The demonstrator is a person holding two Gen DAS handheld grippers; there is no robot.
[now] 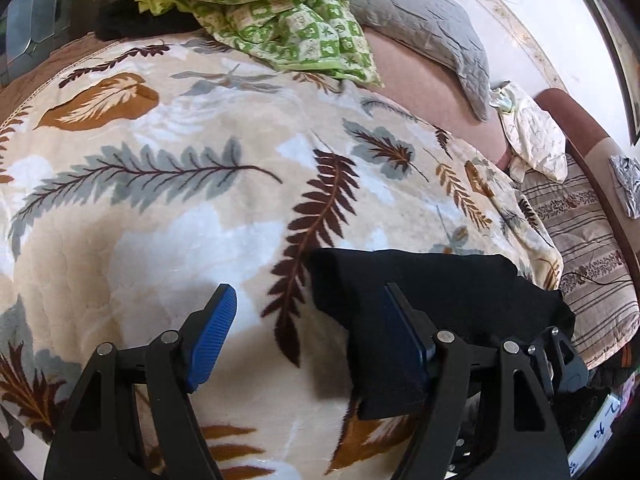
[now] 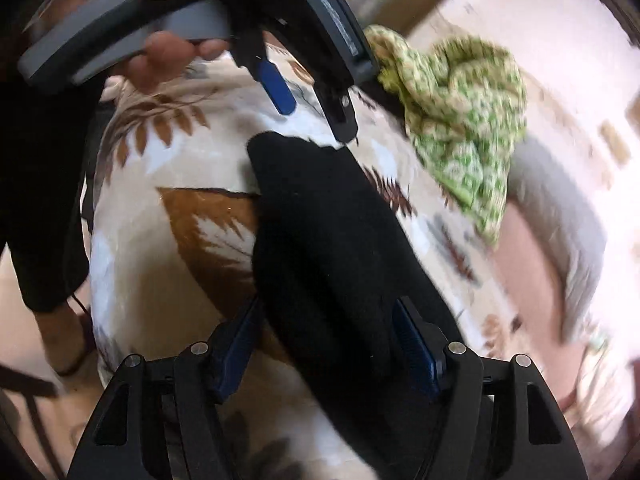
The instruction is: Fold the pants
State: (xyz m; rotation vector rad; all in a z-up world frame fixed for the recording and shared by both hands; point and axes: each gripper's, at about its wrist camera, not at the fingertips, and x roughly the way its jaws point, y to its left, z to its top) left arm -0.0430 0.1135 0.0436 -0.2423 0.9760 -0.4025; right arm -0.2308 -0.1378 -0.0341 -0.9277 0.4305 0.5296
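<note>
The black pants (image 1: 440, 300) lie folded in a thick bundle on the leaf-patterned blanket (image 1: 180, 200), at the lower right of the left wrist view. My left gripper (image 1: 308, 320) is open; its right finger rests against the bundle's left side and nothing is between the pads. In the right wrist view the pants (image 2: 328, 248) run as a long black strip from between my right gripper's fingers up toward the left gripper (image 2: 316, 112). My right gripper (image 2: 328, 344) stands open around the near end of the bundle, pads apart from each other.
A crumpled green checked cloth (image 1: 256, 12) and a grey pillow (image 1: 420, 28) lie at the far side of the bed. A striped cushion (image 1: 580, 248) sits beyond the bed's right edge. The person's legs (image 2: 44, 200) stand at the left.
</note>
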